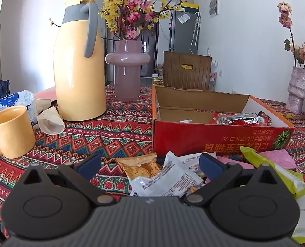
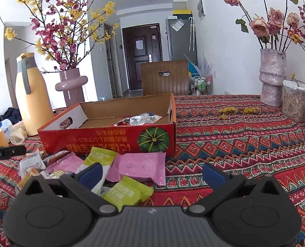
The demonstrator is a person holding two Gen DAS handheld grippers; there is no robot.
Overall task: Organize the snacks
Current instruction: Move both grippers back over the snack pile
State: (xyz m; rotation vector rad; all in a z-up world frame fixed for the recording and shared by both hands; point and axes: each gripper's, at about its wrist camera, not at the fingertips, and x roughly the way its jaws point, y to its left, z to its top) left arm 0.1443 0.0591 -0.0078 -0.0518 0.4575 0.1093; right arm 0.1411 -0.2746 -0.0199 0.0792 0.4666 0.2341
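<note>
Left wrist view: white printed foil snack packet (image 1: 164, 177) lies on the patterned cloth directly ahead of the left gripper (image 1: 150, 164), between its spread blue-padded fingers, long axis running away toward the box.
Destination: red cardboard box with a pumpkin print (image 1: 214, 138) stands just beyond the pile, a few wrappers already inside.
Right gripper (image 2: 152, 175): fingers wide, holding nothing, above a lime-green square packet (image 2: 127, 193).
Nearer arm: left for the white packet, right for the green.
Count: two pink packets, two lime-green visible in the right wrist view; others overlap, total unclear.
Surroundings: one yellow thermos jug (image 1: 78, 65), one yellow mug (image 1: 12, 131).
</note>
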